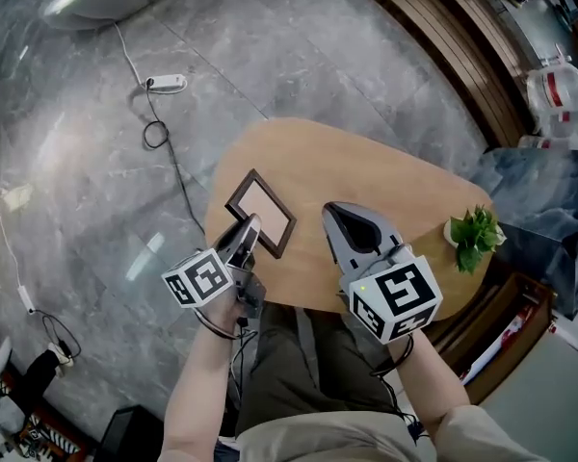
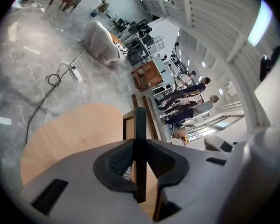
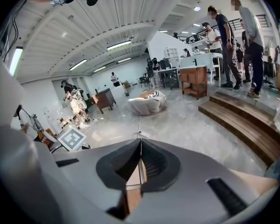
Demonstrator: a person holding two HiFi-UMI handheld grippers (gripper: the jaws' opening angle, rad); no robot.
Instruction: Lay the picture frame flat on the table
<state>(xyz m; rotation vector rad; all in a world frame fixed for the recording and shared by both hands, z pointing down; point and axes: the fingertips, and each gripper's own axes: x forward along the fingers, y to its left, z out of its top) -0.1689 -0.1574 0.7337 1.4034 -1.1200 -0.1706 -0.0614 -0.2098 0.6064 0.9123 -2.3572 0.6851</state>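
The picture frame (image 1: 260,210), dark-rimmed with a pale middle, is over the left part of the round wooden table (image 1: 376,166). My left gripper (image 1: 249,229) is shut on its near corner. In the left gripper view the frame's dark edge (image 2: 140,139) runs straight between the two pads, seen edge-on, with the tabletop (image 2: 70,129) beyond. I cannot tell whether the frame rests flat or is tilted up. My right gripper (image 1: 335,210) hovers over the table's middle, to the right of the frame. In the right gripper view its tips (image 3: 140,143) meet with nothing between them.
A small green plant (image 1: 475,236) stands at the table's right edge. On the grey stone floor to the left lie a power strip (image 1: 166,83) and its cable. Wooden steps (image 1: 443,46) run behind the table, and bags stand at the far right.
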